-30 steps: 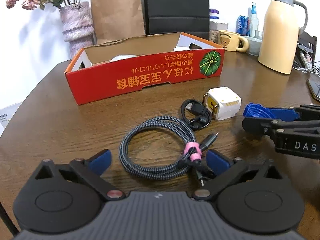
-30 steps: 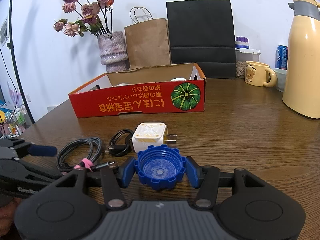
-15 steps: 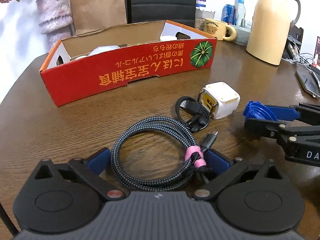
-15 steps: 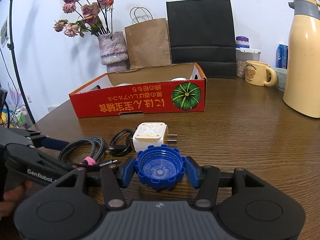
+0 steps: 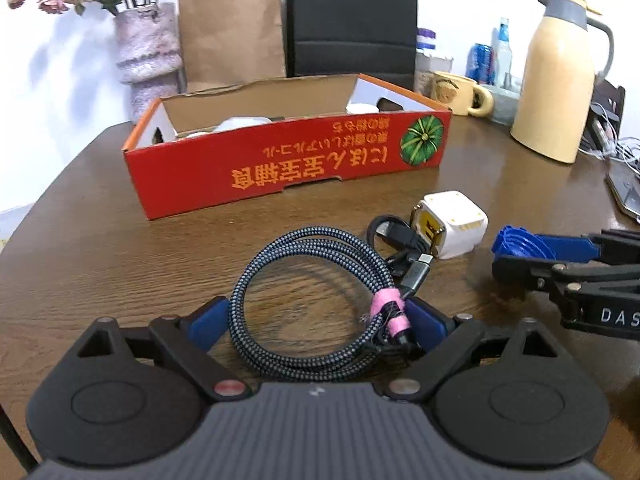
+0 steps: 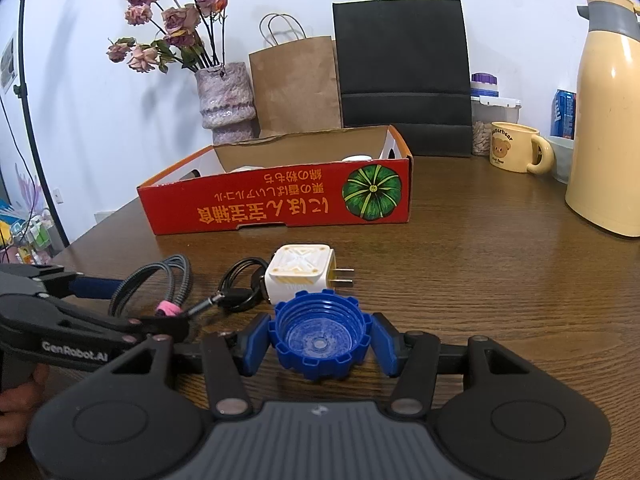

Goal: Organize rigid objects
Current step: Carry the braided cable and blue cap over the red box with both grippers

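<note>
A coiled grey braided cable (image 5: 304, 300) with a pink tie lies on the wooden table (image 5: 100, 260), between the fingers of my left gripper (image 5: 316, 320). Its jaws are closing, and the blue pads (image 5: 210, 320) stand right at the coil's two sides without squeezing it out of shape. My right gripper (image 6: 320, 340) is shut on a blue ribbed bottle cap (image 6: 318, 322), hollow side up. The cap (image 5: 520, 240) also shows at the right of the left wrist view. A white charger plug (image 6: 300, 276) and a short black cable (image 6: 240, 284) lie just beyond it.
A long red cardboard box (image 5: 288, 164) with white items inside stands across the table's middle. Behind it are a vase (image 5: 148, 48) and paper bags (image 5: 232, 32). A cream thermos (image 5: 554, 80), a mug (image 5: 460, 92) and a phone (image 5: 624, 196) sit at the right.
My left gripper has slid forward around the cable coil and its fingers have drawn in to the coil's sides. The right gripper and the cap have stayed put.
</note>
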